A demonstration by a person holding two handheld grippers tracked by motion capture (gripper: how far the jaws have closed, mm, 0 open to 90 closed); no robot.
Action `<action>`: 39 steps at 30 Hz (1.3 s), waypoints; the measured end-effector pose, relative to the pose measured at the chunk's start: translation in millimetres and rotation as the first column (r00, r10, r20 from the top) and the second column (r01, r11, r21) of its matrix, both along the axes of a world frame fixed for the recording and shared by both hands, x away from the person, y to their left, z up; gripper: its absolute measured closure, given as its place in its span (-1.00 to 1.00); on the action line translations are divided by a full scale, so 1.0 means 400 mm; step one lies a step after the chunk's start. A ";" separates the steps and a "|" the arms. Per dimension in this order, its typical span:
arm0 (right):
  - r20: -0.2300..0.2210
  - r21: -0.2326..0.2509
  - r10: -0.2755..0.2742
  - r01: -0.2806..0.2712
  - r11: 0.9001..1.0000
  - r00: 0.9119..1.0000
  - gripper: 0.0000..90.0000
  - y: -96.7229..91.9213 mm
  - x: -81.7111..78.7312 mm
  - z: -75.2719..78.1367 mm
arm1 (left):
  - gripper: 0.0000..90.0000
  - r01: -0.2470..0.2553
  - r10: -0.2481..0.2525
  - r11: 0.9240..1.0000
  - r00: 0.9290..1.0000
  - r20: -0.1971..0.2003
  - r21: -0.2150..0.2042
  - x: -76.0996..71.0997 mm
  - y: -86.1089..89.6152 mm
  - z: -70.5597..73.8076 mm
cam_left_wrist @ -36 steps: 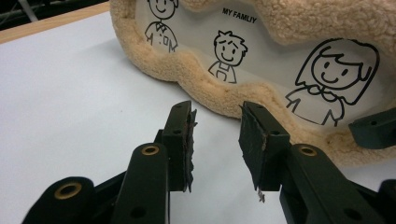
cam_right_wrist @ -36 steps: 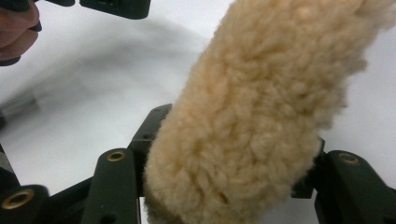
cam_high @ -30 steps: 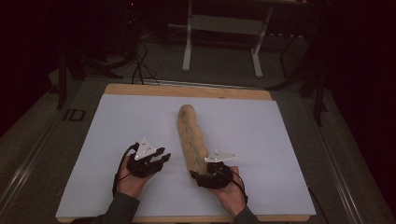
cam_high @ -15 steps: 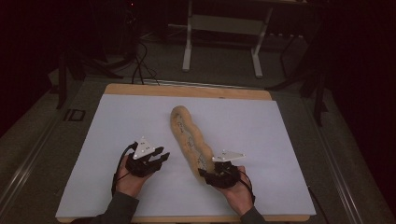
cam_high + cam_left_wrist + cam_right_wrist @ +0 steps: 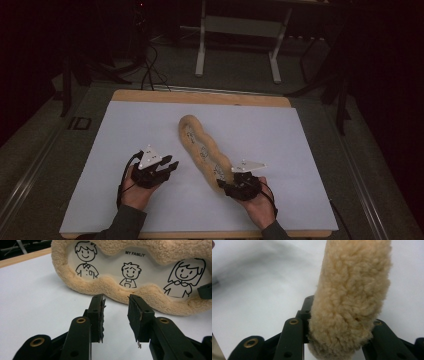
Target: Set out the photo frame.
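Here the right gripper (image 5: 226, 186) has just closed on the near end of the fleecy cushion (image 5: 202, 150), mid-sheet on the white sheet (image 5: 300, 150); the left gripper (image 5: 169, 165) waits open beside it, edges far off.

Tan fleece frame (image 5: 204, 150) lies diagonally on the white table (image 5: 100, 150). Right gripper (image 5: 225, 186) jaws clamp its near end, just closing in. Left gripper (image 5: 172, 165) sits beside it, apart.

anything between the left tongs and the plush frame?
Nothing visible. The left tongs stand open with only bare white sheet between them and the plush frame. The right tongs already clamp the frame's near end, their jaws having just been closing.
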State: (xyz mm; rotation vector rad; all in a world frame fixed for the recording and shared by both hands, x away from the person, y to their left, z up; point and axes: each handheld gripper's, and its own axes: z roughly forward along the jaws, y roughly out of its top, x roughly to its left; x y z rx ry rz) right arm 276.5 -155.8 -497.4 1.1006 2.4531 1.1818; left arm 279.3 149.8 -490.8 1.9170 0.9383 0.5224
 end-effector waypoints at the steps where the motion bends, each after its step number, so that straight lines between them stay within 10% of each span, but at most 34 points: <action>1: -0.001 0.000 0.002 -0.002 1.000 1.000 0.45 -0.001 0.001 0.000 | 0.45 -0.002 0.002 1.000 1.000 0.000 -0.001 0.000 0.001 0.000; 25: 0.002 -0.028 0.127 -0.127 0.992 0.992 0.46 -0.046 0.022 0.006 | 0.41 -0.065 0.064 0.997 0.998 0.022 0.040 0.021 0.006 -0.009; 39: 0.003 -0.027 0.175 -0.175 0.984 0.985 0.46 -0.067 0.034 0.006 | 0.37 -0.127 0.127 0.992 0.992 -0.008 -0.008 0.136 0.034 -0.015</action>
